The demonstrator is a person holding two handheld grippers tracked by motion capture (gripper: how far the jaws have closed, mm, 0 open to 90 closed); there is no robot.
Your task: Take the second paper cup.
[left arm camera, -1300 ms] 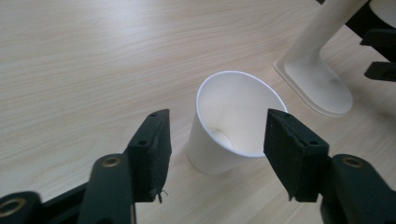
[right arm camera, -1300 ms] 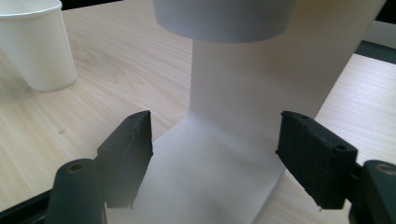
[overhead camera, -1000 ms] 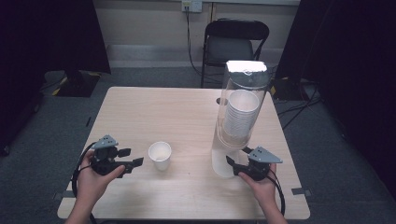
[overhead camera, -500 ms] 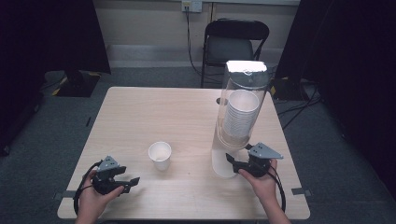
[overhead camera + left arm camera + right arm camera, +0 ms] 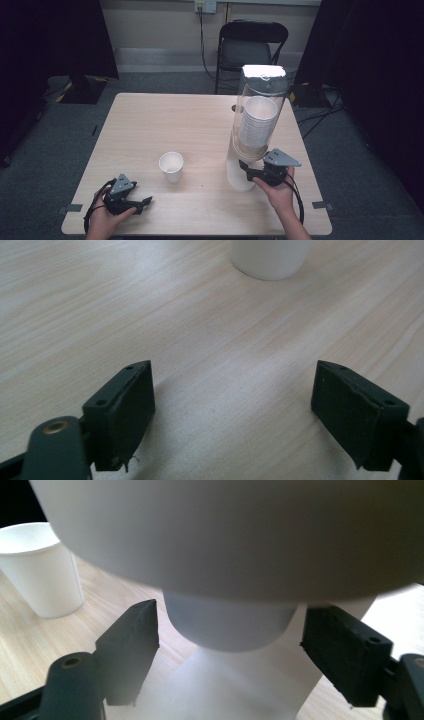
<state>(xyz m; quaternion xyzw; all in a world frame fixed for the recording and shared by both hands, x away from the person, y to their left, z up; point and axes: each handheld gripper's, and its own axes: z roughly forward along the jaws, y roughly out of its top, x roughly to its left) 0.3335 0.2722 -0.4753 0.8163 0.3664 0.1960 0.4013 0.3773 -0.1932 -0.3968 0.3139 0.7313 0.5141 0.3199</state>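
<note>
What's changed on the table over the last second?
The left gripper has dropped toward the near edge of the table, away from the paper cup; its jaws have been opening, nothing between them. The right gripper stays at the cup dispenser, jaws either side of the bottom cup. Cup and dispenser unmoved.

Overhead view faces forward; claw views close on table [image 5: 150, 125]

Black folding chair [image 5: 254, 47] behind table, grey carpet [image 5: 50, 145], wall outlet [image 5: 205, 6]
</note>
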